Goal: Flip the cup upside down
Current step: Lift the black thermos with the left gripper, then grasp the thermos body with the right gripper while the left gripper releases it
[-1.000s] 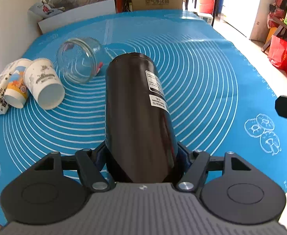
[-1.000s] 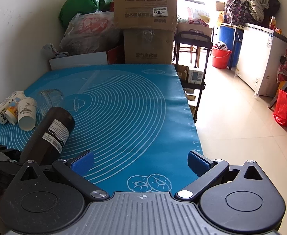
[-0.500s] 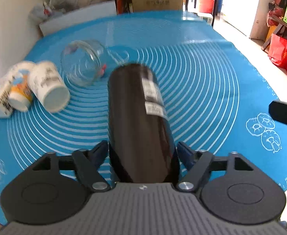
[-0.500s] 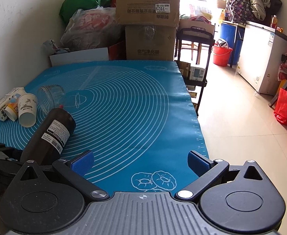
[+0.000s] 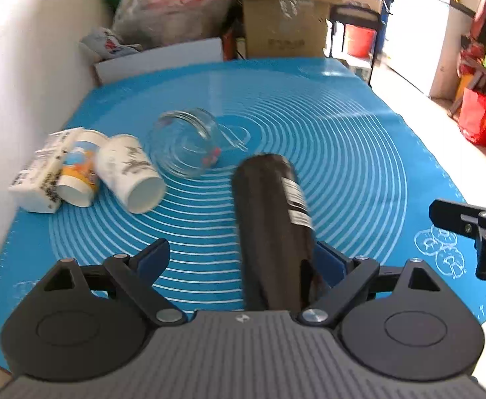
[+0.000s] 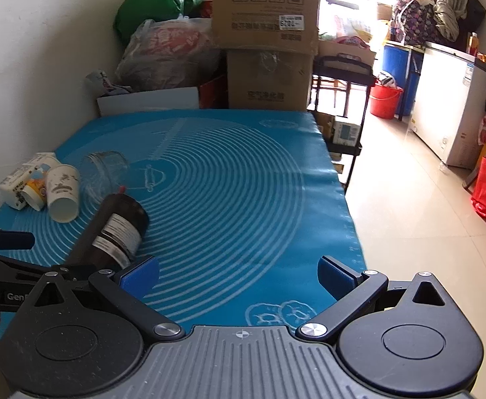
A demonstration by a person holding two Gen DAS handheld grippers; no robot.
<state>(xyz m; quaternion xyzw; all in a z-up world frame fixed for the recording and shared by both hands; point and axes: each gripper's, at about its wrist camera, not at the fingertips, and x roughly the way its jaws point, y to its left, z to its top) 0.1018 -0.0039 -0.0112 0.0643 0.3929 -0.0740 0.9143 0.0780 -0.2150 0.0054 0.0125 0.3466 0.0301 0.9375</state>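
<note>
A tall black cup [image 5: 271, 229] with white labels lies on its side on the blue mat [image 5: 359, 153], closed end pointing away. My left gripper [image 5: 243, 259] is open around its near end: the cup rests against the right pad, with a wide gap to the left pad. The cup also shows in the right wrist view [image 6: 116, 229]. My right gripper [image 6: 239, 276] is open and empty over the mat's front right part.
A clear glass jar [image 5: 186, 146] lies on its side beyond the cup. Two paper cups [image 5: 130, 173] and a small carton [image 5: 37, 176] lie at the left by the wall. Boxes [image 6: 266, 43] and bags stand behind the table. The mat's right edge drops to the floor.
My left gripper has opened and let go of the black cup, which now lies on the mat. The left view has pulled back and tilted up. The right gripper has barely moved.
</note>
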